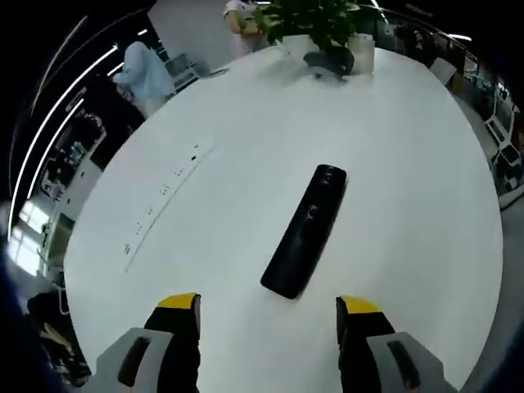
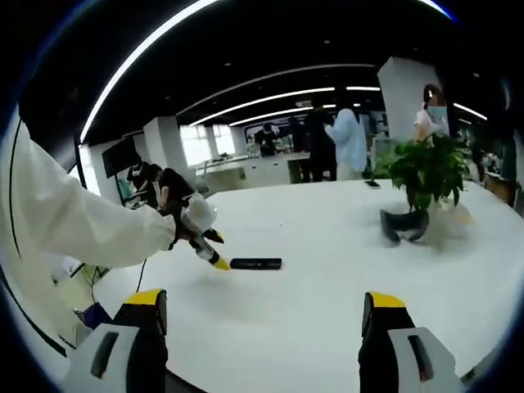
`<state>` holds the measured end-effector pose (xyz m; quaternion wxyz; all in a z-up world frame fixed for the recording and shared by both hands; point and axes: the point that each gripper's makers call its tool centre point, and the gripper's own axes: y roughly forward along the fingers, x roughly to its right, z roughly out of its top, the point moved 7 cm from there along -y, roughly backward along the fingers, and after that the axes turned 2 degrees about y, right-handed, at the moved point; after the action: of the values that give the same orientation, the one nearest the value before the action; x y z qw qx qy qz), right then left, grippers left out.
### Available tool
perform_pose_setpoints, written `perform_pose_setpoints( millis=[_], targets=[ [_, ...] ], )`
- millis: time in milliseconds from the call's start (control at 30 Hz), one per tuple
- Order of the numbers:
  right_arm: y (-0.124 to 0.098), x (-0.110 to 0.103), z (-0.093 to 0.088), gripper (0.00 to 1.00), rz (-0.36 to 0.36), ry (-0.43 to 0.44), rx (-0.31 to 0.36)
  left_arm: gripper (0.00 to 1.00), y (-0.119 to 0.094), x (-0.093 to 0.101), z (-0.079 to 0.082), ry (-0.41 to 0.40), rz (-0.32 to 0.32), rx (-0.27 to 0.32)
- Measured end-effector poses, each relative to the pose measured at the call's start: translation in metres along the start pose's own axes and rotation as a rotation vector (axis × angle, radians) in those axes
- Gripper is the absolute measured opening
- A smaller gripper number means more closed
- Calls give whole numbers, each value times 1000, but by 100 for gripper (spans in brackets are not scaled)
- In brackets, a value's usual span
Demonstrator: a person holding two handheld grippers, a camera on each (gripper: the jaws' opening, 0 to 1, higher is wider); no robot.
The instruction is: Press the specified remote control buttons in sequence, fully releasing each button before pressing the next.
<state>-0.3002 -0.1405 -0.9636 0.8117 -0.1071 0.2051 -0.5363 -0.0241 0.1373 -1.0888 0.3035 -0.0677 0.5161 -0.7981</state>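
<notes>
**Remote lies flat on the white table, both grippers apart from it**

In the left gripper view we see the black remote control [image 1: 304, 232] lying flat on the round white table [image 1: 409, 188], its long body running diagonally from near the jaws up toward the middle of the tabletop. Our left gripper [image 1: 268, 315] hovers just short of the remote's near end; its two yellow-tipped jaws stand wide apart with nothing between them, and they do not touch the remote. Farther off on the table stands a potted plant [image 1: 315, 24] with a dark curved object [image 1: 329, 60] at its foot. A row of small marks sits in the tabletop to the left of the remote.

In the right gripper view our right gripper [image 2: 264, 315] is held well back from the remote [image 2: 255, 264], its jaws also spread wide and empty. From the left a white sleeve [image 2: 74, 217] reaches in, carrying the left gripper [image 2: 214, 254], whose yellow tip is just beside the remote's end; we cannot tell whether it touches. The plant [image 2: 427, 170] stands to the right, well apart from the remote. Several people stand beyond the table.
</notes>
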Motion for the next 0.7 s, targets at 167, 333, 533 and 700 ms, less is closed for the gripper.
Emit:
perform_pose_setpoints(
  millis=[167,333,533,700],
  targets=[
    [-4,-2,-5,99,1,-14,-12,74,-23,11,-5,-112,5,81],
    [-5,-3,-2,99,9,-38,14,79,-45,24,-13,-170,17,122],
    [-2,-6,-5,99,27,-74,19,82,-77,39,-22,-237,47,191],
    [1,-3,-6,99,40,-130,14,85,-97,57,-29,-284,41,243]
  ],
)
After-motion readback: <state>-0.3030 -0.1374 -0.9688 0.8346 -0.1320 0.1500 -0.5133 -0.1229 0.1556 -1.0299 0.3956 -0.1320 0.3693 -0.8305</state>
